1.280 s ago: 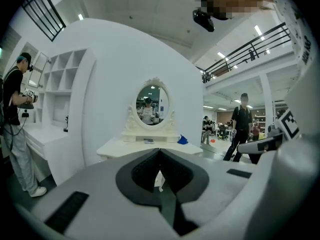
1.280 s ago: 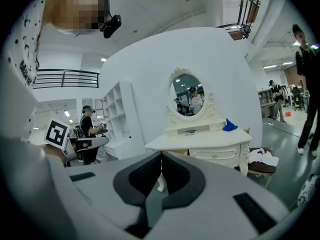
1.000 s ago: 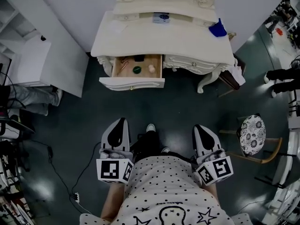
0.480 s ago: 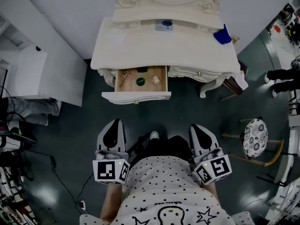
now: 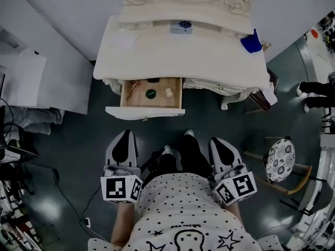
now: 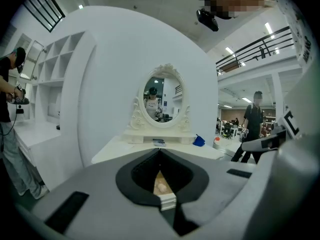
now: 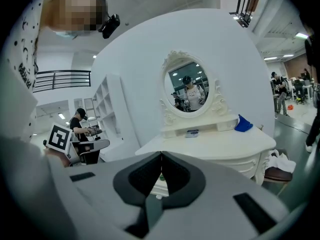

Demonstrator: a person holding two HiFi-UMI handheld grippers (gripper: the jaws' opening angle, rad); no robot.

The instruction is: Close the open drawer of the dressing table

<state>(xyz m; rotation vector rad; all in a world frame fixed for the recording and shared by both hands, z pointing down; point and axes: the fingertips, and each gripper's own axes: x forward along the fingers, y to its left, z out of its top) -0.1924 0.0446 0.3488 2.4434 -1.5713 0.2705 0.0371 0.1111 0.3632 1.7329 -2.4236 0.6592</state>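
jaws together, empty — drawer (image 5: 145,112) holds green disc (image 5: 151,93), pale lump (image 5: 168,92).

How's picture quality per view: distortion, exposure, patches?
Head view: dim, dark floor with glare spots, dressing table and open drawer sharp. Left gripper view: fisheye, black corners, mosaic patch on top. Right gripper view: same.

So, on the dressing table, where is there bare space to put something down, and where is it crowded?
The tabletop is bare almost everywhere, from its left edge to the blue thing at the right rear corner. The raised back shelf holds a small box. The open drawer is crowded: brown sticks, a green round piece and a pale lump.
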